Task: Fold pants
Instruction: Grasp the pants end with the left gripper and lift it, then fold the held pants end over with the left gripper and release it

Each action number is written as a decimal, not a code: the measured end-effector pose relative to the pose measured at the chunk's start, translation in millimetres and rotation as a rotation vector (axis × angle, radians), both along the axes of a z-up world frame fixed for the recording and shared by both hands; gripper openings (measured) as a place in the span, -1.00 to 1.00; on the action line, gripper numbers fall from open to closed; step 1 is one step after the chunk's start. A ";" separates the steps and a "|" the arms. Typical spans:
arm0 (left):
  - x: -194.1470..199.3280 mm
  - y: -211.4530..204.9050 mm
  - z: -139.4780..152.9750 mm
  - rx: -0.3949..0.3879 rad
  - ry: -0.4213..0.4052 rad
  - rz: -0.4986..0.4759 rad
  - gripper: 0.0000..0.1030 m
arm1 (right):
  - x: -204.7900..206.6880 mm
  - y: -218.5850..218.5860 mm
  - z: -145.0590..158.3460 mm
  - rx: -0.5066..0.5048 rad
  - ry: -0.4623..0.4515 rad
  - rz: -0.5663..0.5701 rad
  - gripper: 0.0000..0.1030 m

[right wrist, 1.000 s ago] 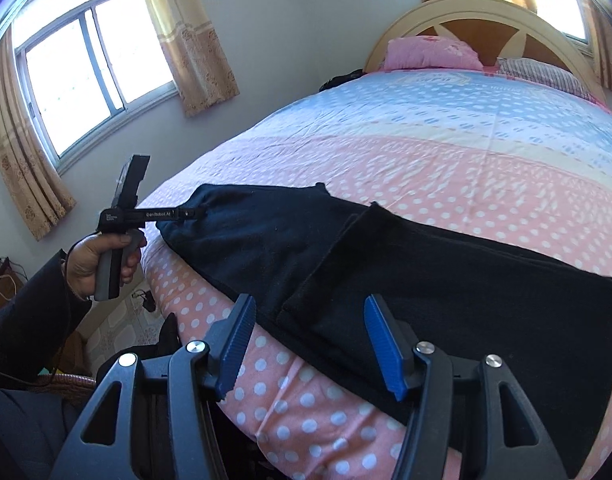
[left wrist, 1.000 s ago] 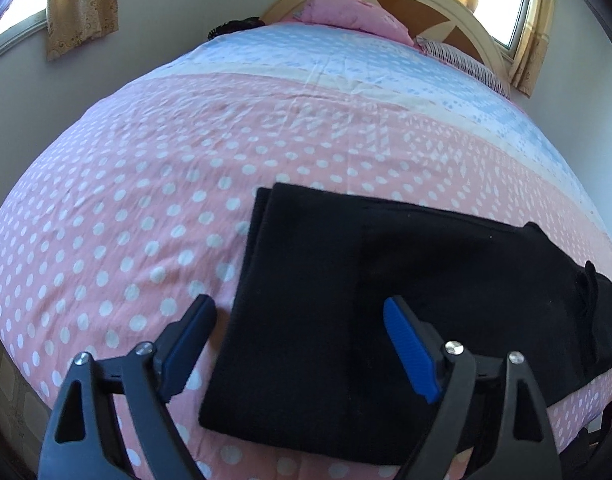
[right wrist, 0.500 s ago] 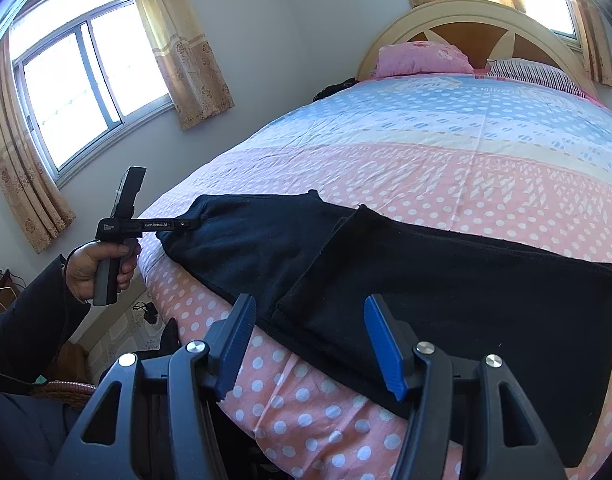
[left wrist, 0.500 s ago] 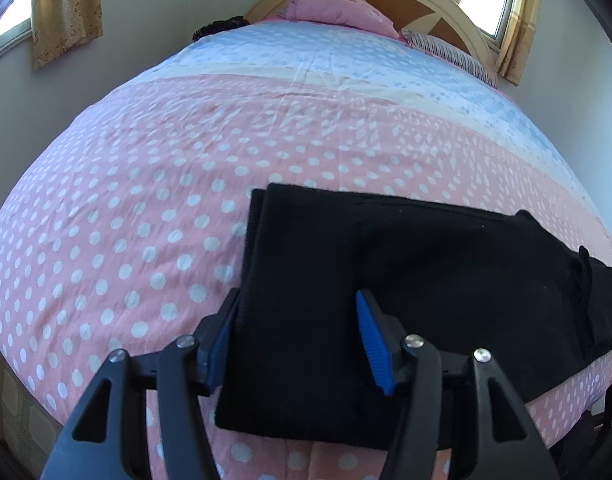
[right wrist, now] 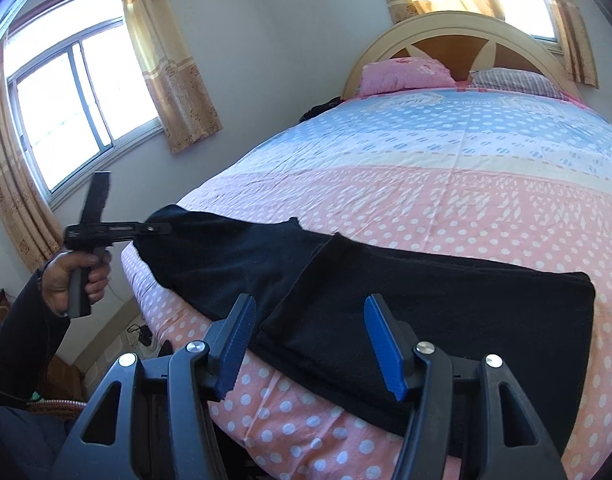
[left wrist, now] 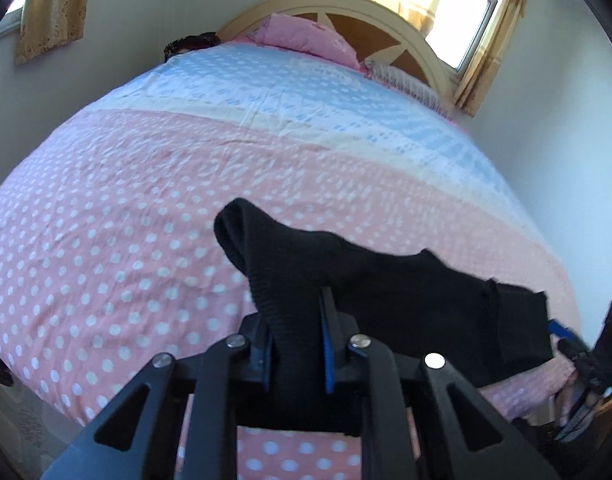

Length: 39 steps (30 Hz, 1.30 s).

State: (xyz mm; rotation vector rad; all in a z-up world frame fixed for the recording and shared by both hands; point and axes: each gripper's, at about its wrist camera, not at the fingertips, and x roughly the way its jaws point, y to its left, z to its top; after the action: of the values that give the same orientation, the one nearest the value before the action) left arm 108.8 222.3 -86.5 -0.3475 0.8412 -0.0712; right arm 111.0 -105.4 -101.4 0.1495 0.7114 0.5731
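L gripper (left wrist: 295,344): jaws just closed, clamped on black pants (left wrist: 406,300) end, lifted off bed (left wrist: 145,200). R gripper (right wrist: 308,344): jaws half open, empty, above pants.

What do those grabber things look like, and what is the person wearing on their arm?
Each gripper is black with triangle cut-outs, silver screws and ridged blue pads on its two fingers. The left gripper has a pistol handle and white lettering too small to read. The person's sleeve is dark. No cables show on the grippers.
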 end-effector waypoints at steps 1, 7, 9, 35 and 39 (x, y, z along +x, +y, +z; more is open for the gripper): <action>-1.4 -5.4 9.9 -0.041 -0.021 -0.017 -0.65 | 1.6 -2.8 0.0 0.004 0.004 -0.011 0.14; -0.6 -42.0 49.1 -0.220 -0.076 -0.096 -0.65 | 4.8 -20.5 5.9 0.009 -0.004 -0.075 0.14; 2.4 -60.3 59.7 -0.260 -0.086 -0.125 -0.65 | 4.4 -28.0 10.8 0.010 -0.017 -0.099 0.14; 100.2 -348.4 5.3 -0.080 0.099 -0.524 -0.60 | 21.3 -191.6 14.7 0.186 0.033 -0.607 0.14; 86.7 -375.7 8.5 -0.062 0.081 -0.585 -0.33 | 24.3 -194.4 9.2 0.186 0.051 -0.607 0.14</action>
State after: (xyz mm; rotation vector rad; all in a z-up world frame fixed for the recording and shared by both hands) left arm 195.5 -153.4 -78.0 -0.1530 1.0014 -0.6317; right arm 135.4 -299.8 -92.3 0.5347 0.6203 0.0516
